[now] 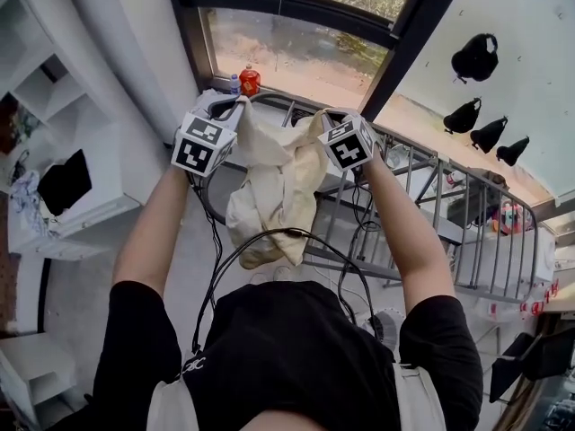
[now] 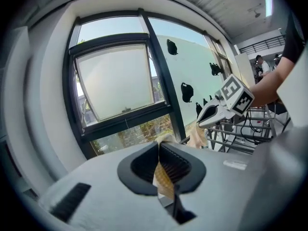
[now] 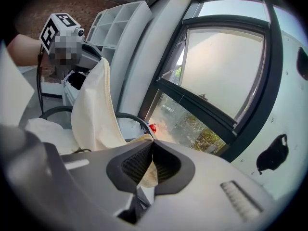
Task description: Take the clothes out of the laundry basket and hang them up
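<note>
Holding the cream garment (image 1: pixel 274 185) spread between us | left gripper (image 2: pixel 161 150): jaws pinched tight on its cloth | right gripper (image 3: pixel 150 150): jaws pinched tight on its cloth | garment: we have it hanging over the drying rack (image 1: pixel 454 206), window end.

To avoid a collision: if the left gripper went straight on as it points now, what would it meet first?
Probably the window, at its lower pane; nothing else shows in that line, though depth is unclear. The left gripper is shut on the cream garment.

Head view steeply down; all share garment (image 1: pixel 269 187), window (image 1: pixel 296 57)
</note>
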A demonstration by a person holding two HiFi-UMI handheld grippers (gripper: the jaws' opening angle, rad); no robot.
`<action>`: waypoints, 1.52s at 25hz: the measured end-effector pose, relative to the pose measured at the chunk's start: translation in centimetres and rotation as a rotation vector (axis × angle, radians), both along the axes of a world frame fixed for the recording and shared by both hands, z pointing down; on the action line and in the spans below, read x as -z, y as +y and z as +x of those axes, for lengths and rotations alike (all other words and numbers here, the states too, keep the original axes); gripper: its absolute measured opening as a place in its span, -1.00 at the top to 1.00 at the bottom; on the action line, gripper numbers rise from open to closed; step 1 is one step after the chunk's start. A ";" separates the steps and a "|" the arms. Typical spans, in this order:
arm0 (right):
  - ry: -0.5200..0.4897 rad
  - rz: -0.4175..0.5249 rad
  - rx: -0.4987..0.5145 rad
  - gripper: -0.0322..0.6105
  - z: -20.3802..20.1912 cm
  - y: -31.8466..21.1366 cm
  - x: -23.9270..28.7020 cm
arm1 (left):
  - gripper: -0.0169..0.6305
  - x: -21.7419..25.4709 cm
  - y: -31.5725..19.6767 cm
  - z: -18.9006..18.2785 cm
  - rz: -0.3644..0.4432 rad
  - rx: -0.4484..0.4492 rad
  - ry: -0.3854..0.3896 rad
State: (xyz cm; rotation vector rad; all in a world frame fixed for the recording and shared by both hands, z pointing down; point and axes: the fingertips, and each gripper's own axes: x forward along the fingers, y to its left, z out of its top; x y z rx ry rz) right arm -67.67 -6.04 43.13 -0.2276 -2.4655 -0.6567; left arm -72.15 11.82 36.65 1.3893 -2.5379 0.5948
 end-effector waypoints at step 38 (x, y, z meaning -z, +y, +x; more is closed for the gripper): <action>0.276 -0.175 -0.348 0.37 -2.7 1.2 -12.9 | 0.41 -19.0 -5.7 -7.0 -0.326 -0.393 0.224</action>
